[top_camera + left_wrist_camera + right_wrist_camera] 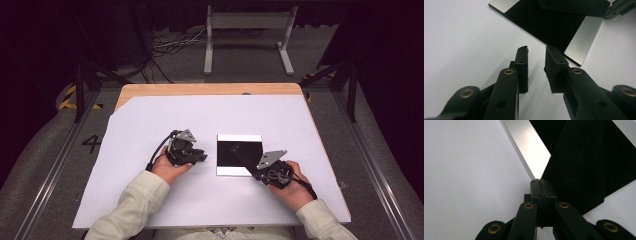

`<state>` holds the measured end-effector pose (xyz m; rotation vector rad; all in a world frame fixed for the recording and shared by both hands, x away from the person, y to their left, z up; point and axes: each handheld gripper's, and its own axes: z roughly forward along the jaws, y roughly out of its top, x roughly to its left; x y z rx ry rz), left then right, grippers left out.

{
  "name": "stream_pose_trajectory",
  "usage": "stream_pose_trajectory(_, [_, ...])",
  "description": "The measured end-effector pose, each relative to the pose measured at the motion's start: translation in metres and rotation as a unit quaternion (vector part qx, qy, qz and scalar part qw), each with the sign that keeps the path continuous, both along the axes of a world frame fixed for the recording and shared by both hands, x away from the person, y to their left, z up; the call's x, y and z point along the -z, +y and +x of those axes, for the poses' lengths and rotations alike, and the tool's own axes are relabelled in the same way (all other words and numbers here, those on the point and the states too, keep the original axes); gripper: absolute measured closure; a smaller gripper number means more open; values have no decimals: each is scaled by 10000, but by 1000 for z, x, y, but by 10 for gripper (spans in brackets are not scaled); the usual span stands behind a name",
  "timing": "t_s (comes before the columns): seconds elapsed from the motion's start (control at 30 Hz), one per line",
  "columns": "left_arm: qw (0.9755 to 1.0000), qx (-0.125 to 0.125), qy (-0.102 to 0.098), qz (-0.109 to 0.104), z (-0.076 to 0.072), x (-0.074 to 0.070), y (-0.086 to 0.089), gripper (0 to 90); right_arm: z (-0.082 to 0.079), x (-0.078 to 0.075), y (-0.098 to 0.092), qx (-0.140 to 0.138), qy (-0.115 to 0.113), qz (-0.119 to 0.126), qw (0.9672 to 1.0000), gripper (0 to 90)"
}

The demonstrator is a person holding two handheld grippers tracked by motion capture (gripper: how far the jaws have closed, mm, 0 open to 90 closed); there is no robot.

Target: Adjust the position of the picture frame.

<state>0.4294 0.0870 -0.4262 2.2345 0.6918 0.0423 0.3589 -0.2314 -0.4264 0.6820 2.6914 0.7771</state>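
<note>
Black cloth (579, 170), thin and limp, lies folded over a glossy black tray (239, 154) with pale strips along two opposite sides, which sits a little right of the middle of the white sheet (150, 200) covering the table. We are pinching a corner of that cloth in our right gripper (541, 185), jaws clenched tight on the fabric near the tray's near right corner. Our left gripper (536, 53) rests on the sheet just left of the tray, jaws released and part open, nothing between them, aimed at the tray's near left corner.

By our judgement the cloth is light and floppy, so it will sag and slide if held at one point only (a fold can slip off that smooth tray easily). A corner or a folded edge gives the best bite, and a second grip at another corner would keep it flat. The tray looks stiff and slick, better left lying where it is.
</note>
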Motion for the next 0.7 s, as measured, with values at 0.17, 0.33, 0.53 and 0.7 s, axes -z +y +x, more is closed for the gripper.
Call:
stream_pose_trajectory(0.17, [10000,-4,3,-7,-1,0,0,732,2,1,-2,109,-96,12,9999,900])
stream_pose_trajectory(0.33, [10000,-17,2,-20,-1,-1,1,730,1,1,-4,134,-147,120,9997,900])
stream_pose_trajectory(0.53, [9998,-48,-142,-93,-4,-6,3,714,-3,-10,-8,159,-184,506,9984,900])
stream_pose_trajectory(0.7, [9989,-67,-426,-193,-17,-9,10,704,-8,-28,-14,159,-383,997,9942,900])
